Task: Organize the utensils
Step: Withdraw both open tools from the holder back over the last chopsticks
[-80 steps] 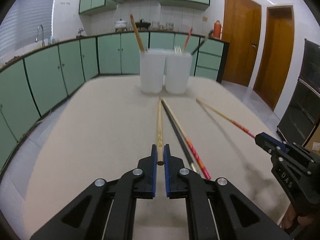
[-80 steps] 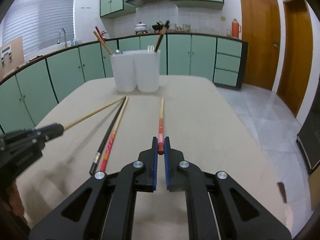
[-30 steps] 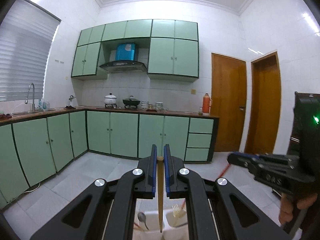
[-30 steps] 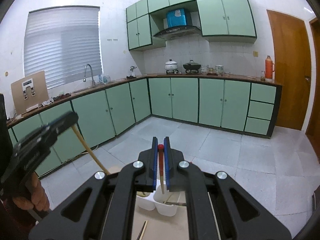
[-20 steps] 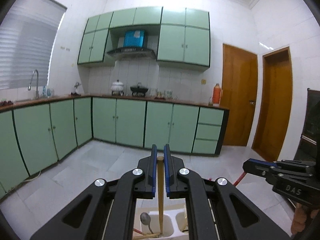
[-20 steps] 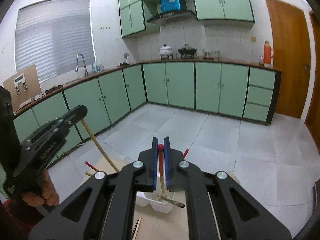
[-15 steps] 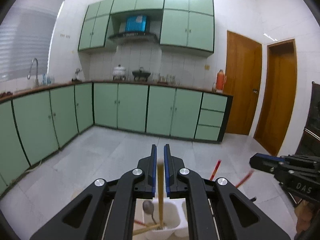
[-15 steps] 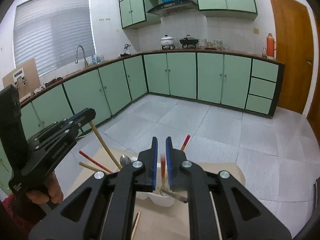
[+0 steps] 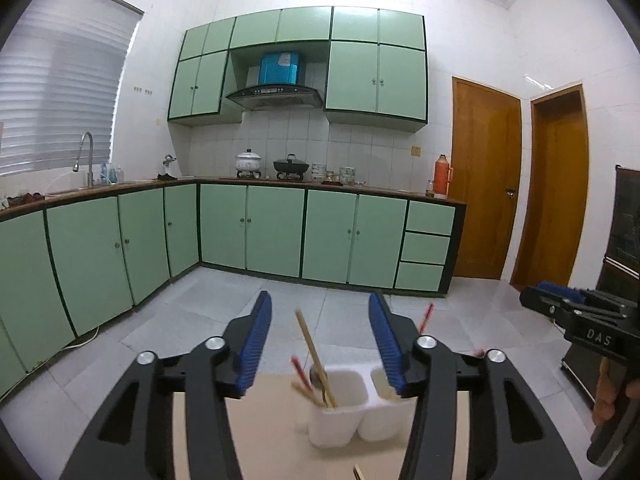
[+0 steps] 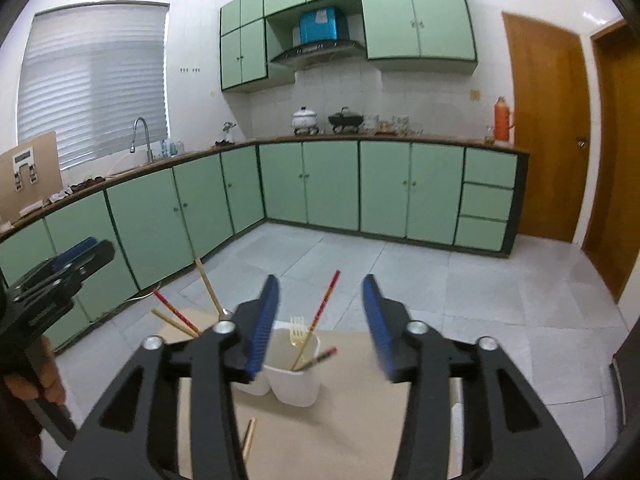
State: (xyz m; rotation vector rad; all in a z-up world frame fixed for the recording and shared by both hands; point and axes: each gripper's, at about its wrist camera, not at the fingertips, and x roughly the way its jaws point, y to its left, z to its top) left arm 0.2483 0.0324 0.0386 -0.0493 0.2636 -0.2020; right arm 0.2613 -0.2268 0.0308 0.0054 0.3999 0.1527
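Two white utensil cups stand side by side at the far end of the beige table (image 9: 272,440). My left gripper (image 9: 320,346) is open and empty above the left cup (image 9: 338,412), which holds a wooden chopstick (image 9: 314,356), a red one and a spoon. My right gripper (image 10: 320,326) is open and empty above the right cup (image 10: 296,382), which holds a red-patterned chopstick (image 10: 318,316), a fork (image 10: 297,330) and another stick. The other hand's gripper shows at the edge of each view.
A chopstick end (image 10: 249,440) lies on the table in front of the cups. Green kitchen cabinets (image 9: 276,232) and tiled floor lie beyond the table. Wooden doors (image 9: 486,184) stand at the right.
Both grippers opened and let go of their chopsticks, which now stand in the cups. Earlier both lifted the sticks from the table and carried them over the cups.
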